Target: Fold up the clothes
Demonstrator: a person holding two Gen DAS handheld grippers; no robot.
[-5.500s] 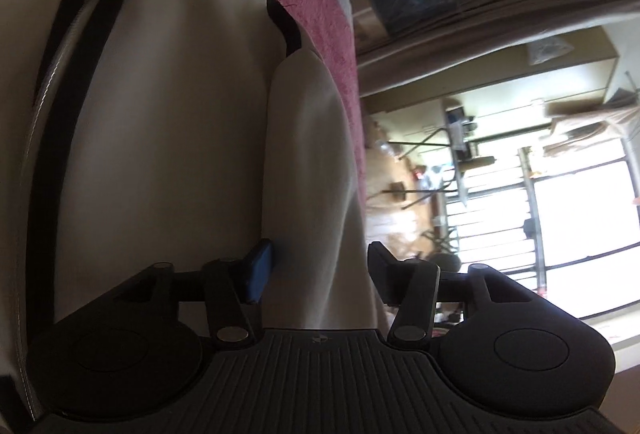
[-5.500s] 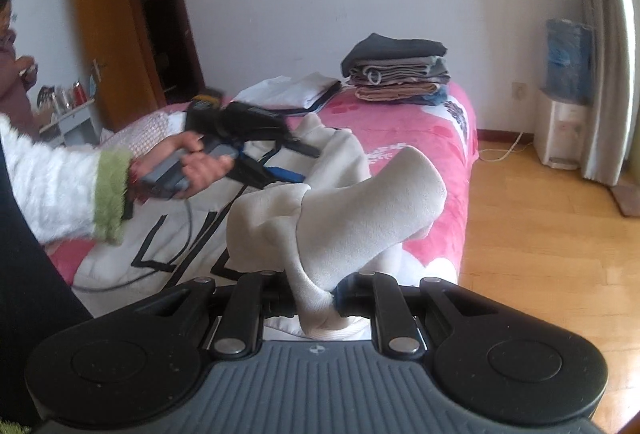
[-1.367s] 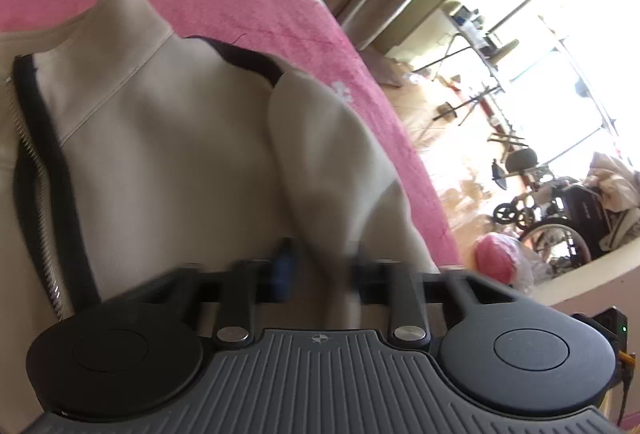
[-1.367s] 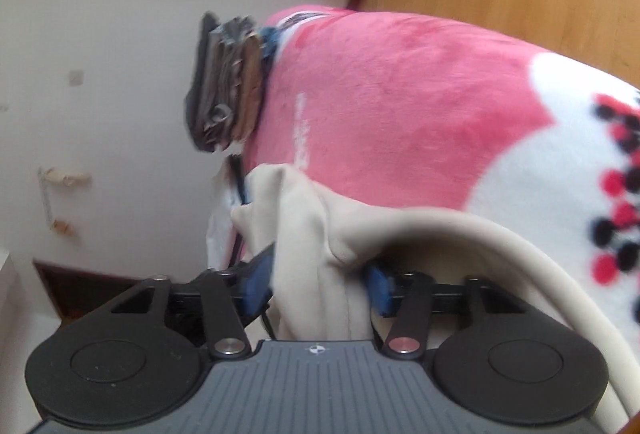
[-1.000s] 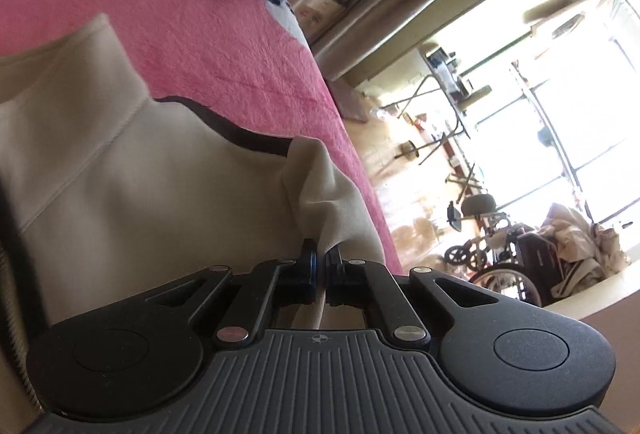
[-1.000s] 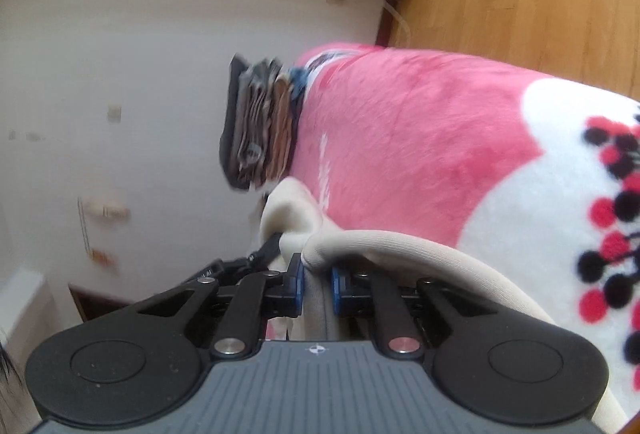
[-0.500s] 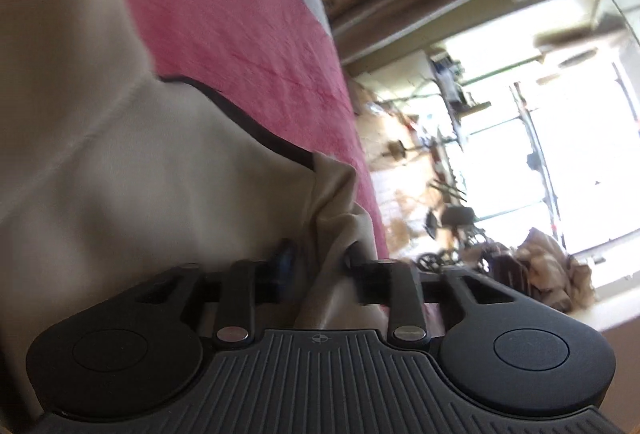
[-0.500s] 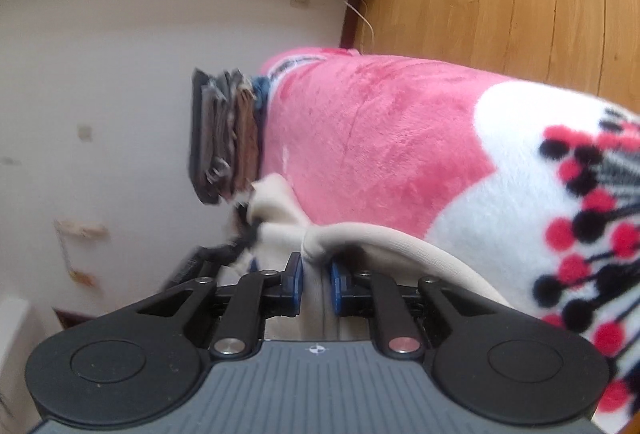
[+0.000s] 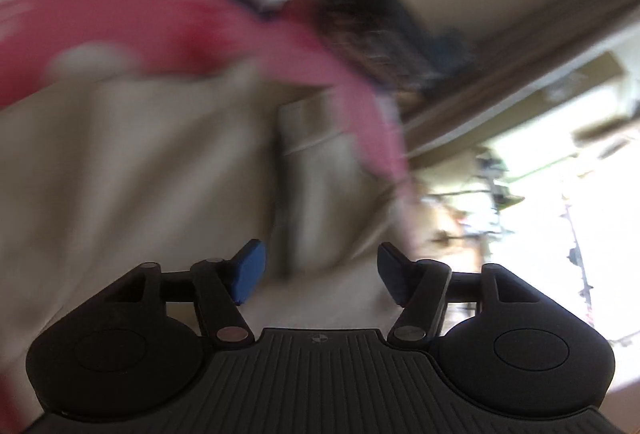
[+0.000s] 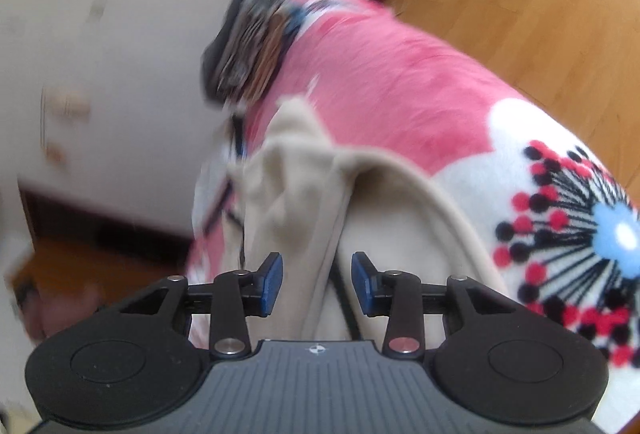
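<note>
While both jaws are opening, cream jacket between right gripper pads unpinched, beneath spread left gripper

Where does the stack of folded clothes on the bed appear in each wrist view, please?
Left wrist view: the stack of folded clothes sits upper centre, badly blurred, at the far edge of the pink blanket.
Right wrist view: the stack sits upper left of centre, tilted, against the white wall.
Shared landmark: the cream jacket lying on the pink blanket, nearer the camera than the stack.
</note>
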